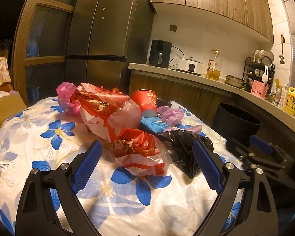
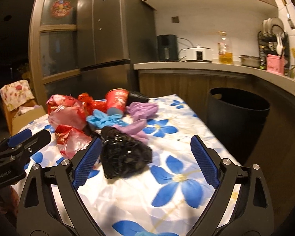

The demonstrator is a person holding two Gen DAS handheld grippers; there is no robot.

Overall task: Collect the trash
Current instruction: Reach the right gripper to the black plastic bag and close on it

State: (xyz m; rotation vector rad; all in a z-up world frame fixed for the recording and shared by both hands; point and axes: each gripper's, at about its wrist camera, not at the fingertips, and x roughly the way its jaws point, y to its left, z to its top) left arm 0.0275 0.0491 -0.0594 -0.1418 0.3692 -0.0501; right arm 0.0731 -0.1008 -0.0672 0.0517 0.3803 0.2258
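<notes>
A heap of trash lies on a table with a white cloth printed with blue flowers (image 1: 29, 137) (image 2: 177, 177). My left gripper (image 1: 147, 143) is open, and a small red-and-white plastic bag (image 1: 141, 153) sits between its blue pads without being pressed. My right gripper (image 2: 145, 139) is open too; a crumpled black bag (image 2: 123, 155) (image 1: 184, 147) lies by its left finger. Behind are a red paper cup (image 1: 145, 100) (image 2: 117, 100) on its side, a blue glove (image 1: 153, 123) (image 2: 102, 119), purple gloves (image 1: 170, 114) (image 2: 141, 108) and a larger red bag (image 1: 104, 110).
A black round bin (image 1: 236, 123) (image 2: 238, 114) stands on the floor right of the table. Behind it a counter (image 2: 186, 65) carries an oil bottle (image 1: 213, 66), appliances and a dish rack. A steel fridge (image 1: 100, 35) stands behind; a cardboard box (image 2: 27, 118) is at the left.
</notes>
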